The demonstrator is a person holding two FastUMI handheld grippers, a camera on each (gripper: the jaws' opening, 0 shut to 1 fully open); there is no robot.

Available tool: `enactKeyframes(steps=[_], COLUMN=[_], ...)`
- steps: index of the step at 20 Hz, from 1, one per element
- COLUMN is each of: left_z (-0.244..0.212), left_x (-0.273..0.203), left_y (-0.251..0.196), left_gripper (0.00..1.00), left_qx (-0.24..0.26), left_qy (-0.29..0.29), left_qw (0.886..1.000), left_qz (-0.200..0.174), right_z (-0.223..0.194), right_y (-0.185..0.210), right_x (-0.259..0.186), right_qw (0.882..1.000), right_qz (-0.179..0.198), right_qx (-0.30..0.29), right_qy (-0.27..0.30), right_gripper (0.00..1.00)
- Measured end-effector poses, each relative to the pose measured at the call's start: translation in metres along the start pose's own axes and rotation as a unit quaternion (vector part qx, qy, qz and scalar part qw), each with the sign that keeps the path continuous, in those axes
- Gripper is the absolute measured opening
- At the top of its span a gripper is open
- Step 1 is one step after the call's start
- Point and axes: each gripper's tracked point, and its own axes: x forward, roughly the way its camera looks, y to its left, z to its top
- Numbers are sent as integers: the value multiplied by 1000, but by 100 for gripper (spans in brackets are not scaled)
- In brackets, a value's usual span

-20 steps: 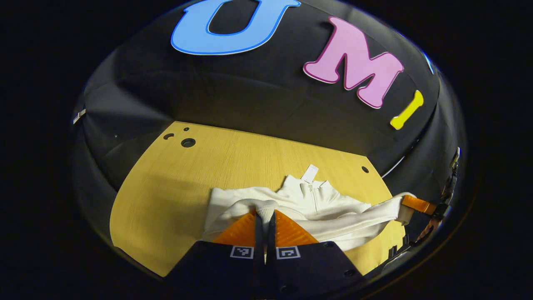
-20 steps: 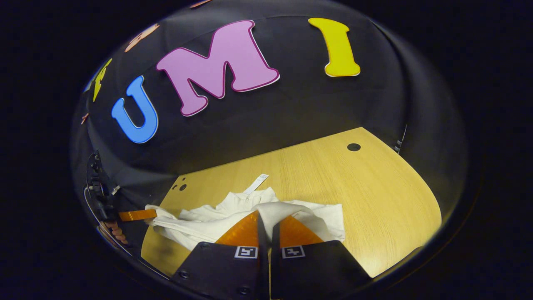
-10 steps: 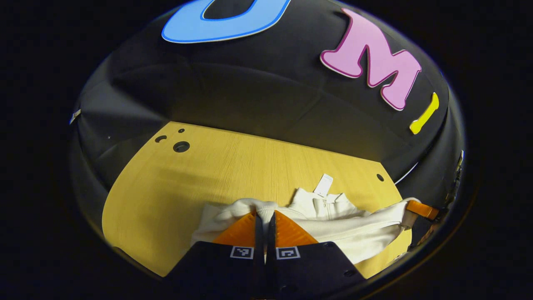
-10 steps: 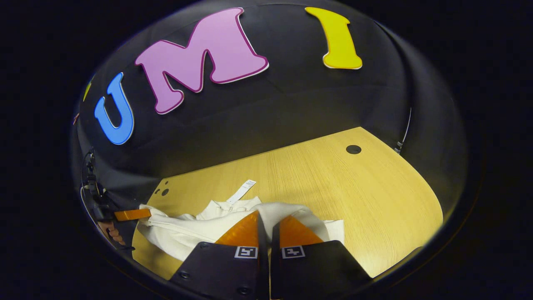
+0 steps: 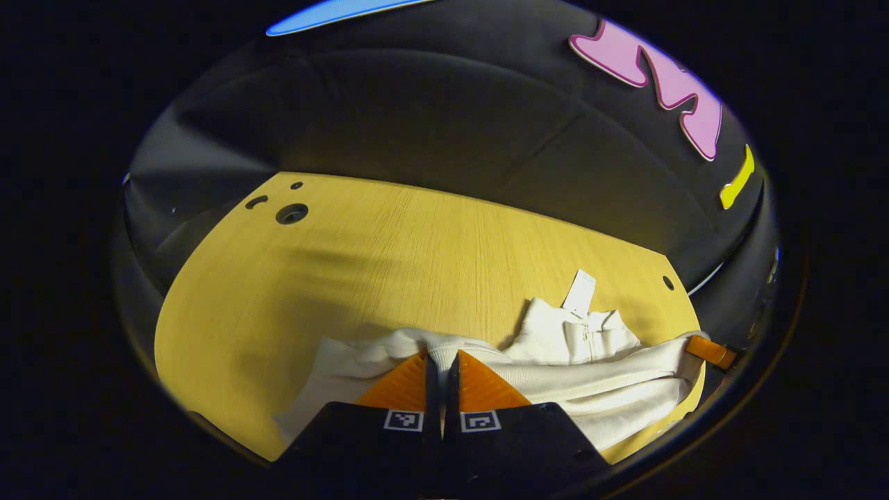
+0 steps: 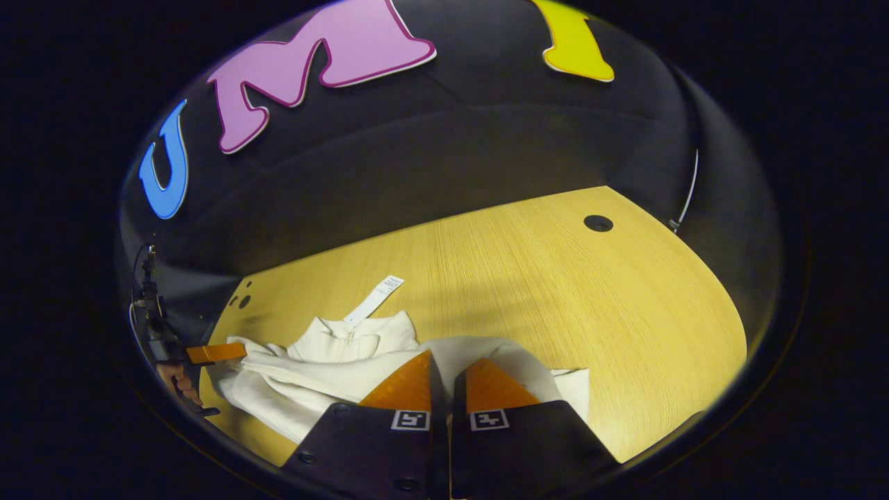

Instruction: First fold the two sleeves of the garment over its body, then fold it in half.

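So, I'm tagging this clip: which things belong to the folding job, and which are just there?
Job:
white zip-neck garment
left claw, shut on the cloth
right claw, shut on the cloth

Just there:
white paper tag at the collar
yellow wooden table

Near hem of the white garment [image 5: 597, 396] hidden beneath the left tongs [image 5: 442, 361]; far-off right tongs [image 5: 708, 351] cut off at the view's edge.
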Motion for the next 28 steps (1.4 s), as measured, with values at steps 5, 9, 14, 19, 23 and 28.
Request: enactKeyframes(steps=[5,9,14,19,23,28], left_z=[-10,-10,14,29,39,41], left_x=[14,15,4,-14,-40,-74], left_y=[2,-3,3,1,-18,-30], left_gripper=[5,11,30,52,76,87], left_qx=[-20,-52,-39,13,30,49], left_qy=[11,2,-45,-78,-115,-134], left_qw=[1000,999,998,997,992,989], left_qz=[1,-16,-13,-1,-40,-49], right_z=[-15,-21,-15,-2,17,35], right_y=[-3,-3,-4,-7,-5,1], right_x=[20,25,19,4,-19,-56], right_qw=[1000,999,999,999,999,998], right_qz=[0,13,13,12,16,28], right_qx=[12,23,28,33,45,44], right_qy=[25,37,30,14,-13,-45], right_gripper=[7,17,28,58,69,89])
